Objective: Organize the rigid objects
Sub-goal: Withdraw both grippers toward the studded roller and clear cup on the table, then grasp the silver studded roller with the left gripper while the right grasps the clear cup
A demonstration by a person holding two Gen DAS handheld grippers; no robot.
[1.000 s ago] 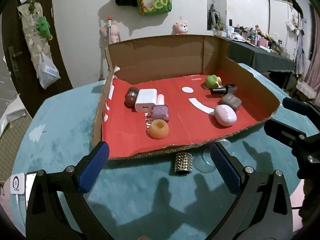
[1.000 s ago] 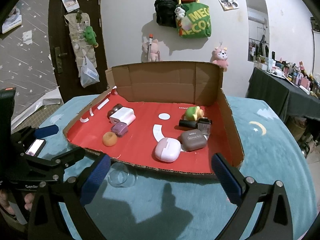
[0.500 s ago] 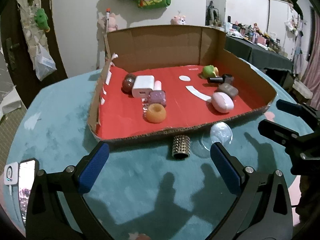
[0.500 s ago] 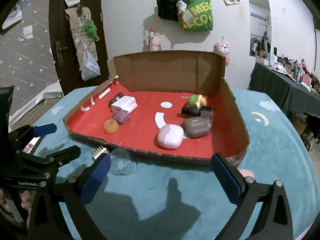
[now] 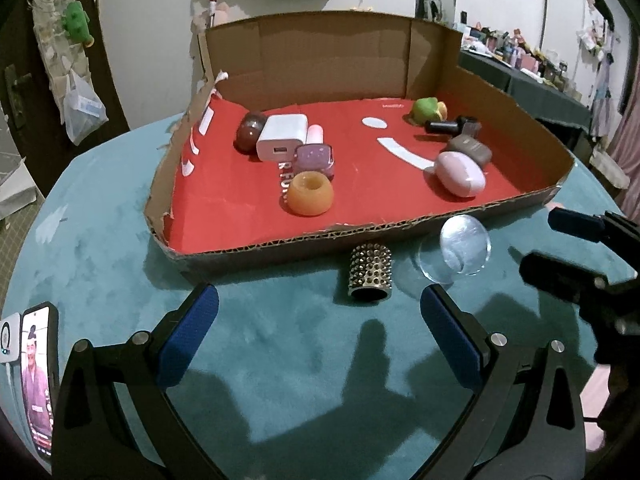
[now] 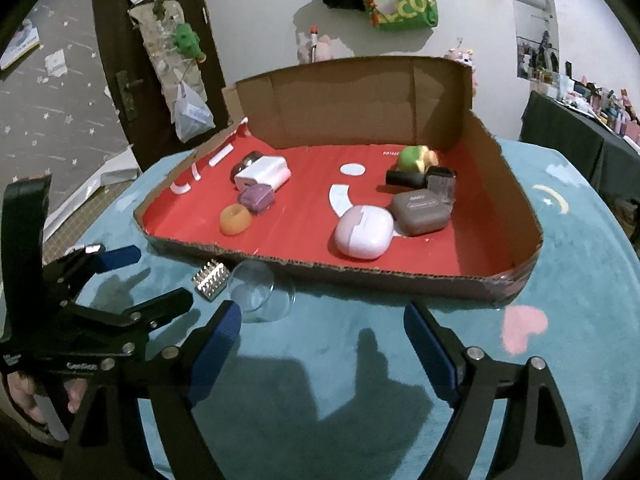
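Note:
A shallow cardboard tray with a red floor (image 5: 240, 196) (image 6: 520, 216) sits on the teal table and holds several small items: an orange ring (image 5: 310, 193) (image 6: 235, 219), a white charger (image 5: 282, 137) (image 6: 262, 173), a pink case (image 5: 459, 174) (image 6: 363, 231) and a brown case (image 6: 420, 213). In front of the tray lie a studded metal cylinder (image 5: 370, 272) (image 6: 211, 281) and a clear glass (image 5: 464, 249) (image 6: 251, 291), on its side. My left gripper (image 5: 318, 340) is open, just short of the cylinder. My right gripper (image 6: 322, 344) holds nothing, its jaws closing, the glass just beyond its left finger.
A phone (image 5: 38, 380) lies at the table's left edge. The other gripper shows at the right of the left wrist view (image 5: 580, 256) and at the left of the right wrist view (image 6: 100, 300). Behind the table are a door, a wall with hung bags and a cluttered dark table.
Both grippers have sunk towards the table and tilted down, so the cylinder and the glass have come into fuller view. The right gripper's fingers stand closer together than before.

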